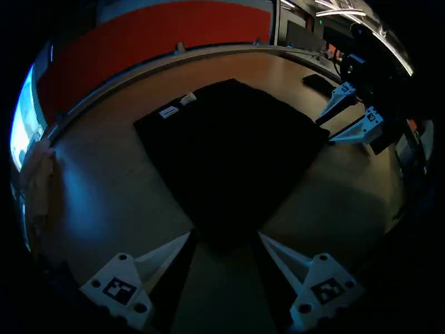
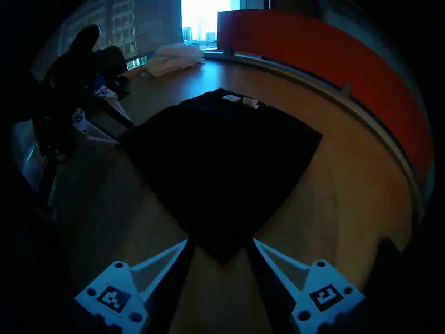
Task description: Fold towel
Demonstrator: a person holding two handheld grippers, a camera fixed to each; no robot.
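As they gape wide, both hand-held grippers (image 1: 225, 235) (image 2: 219, 240) straddle towel (image 1: 233, 150) corners.

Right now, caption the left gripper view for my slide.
Left gripper open around the near corner of the dark towel on the table; right gripper at another corner.

A wooden table (image 1: 111, 183) spans both views. A red panel (image 1: 167, 39) runs along its far edge, at the top. A dark flat object (image 1: 318, 83) lies upper right. A bright window (image 2: 203, 22) sits top centre, with pale cloths (image 2: 172, 58) heaped below it.
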